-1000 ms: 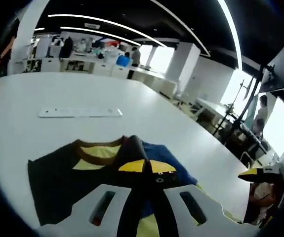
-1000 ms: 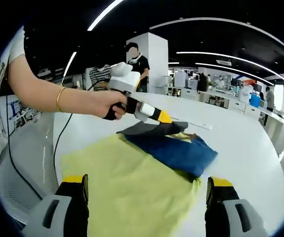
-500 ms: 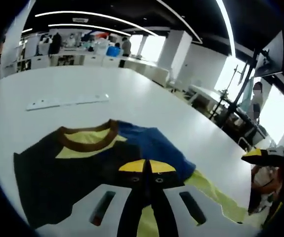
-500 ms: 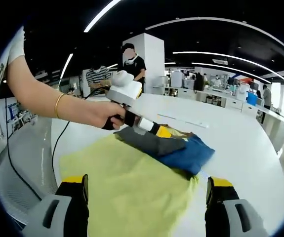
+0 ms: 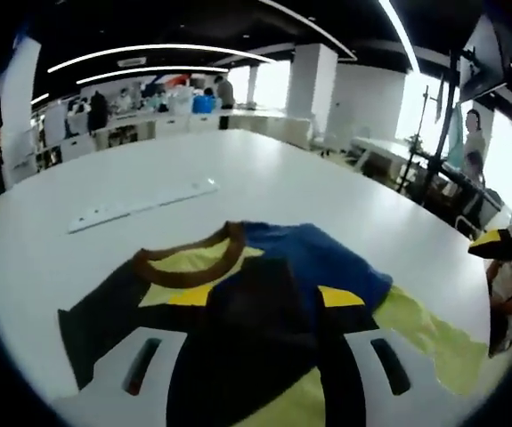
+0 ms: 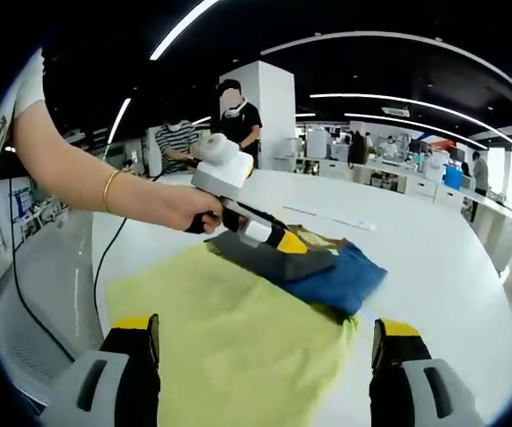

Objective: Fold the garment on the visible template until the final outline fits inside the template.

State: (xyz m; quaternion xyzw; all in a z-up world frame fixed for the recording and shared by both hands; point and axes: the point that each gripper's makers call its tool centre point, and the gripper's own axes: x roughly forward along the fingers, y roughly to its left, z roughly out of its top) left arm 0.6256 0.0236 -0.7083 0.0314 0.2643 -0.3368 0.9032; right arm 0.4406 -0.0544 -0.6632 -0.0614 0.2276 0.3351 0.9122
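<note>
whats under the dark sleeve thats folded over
The dark sleeve lies on the blue sleeve and the yellow shirt body, all on the white table. Whatever lies beneath the shirt, including any template, is covered.

L tool (image 6: pixel 284 242) on dark flap of yellow garment (image 6: pixel 238 342); R tool (image 6: pixel 267 356) spread wide.

White table (image 5: pixel 309 191) carries a long white strip (image 5: pixel 142 203) lying flat on its far side, well apart from anything else. Strip also seen in right gripper view (image 6: pixel 331 217), far side of table. Background: white square column (image 6: pixel 278 116), two people standing beside it (image 6: pixel 238 111), one in a striped top (image 6: pixel 177 140). Far benches with clutter (image 5: pixel 149 111). Linear ceiling lights (image 6: pixel 389 37). Black cable (image 6: pixel 104 258) hangs off the table's left edge.
</note>
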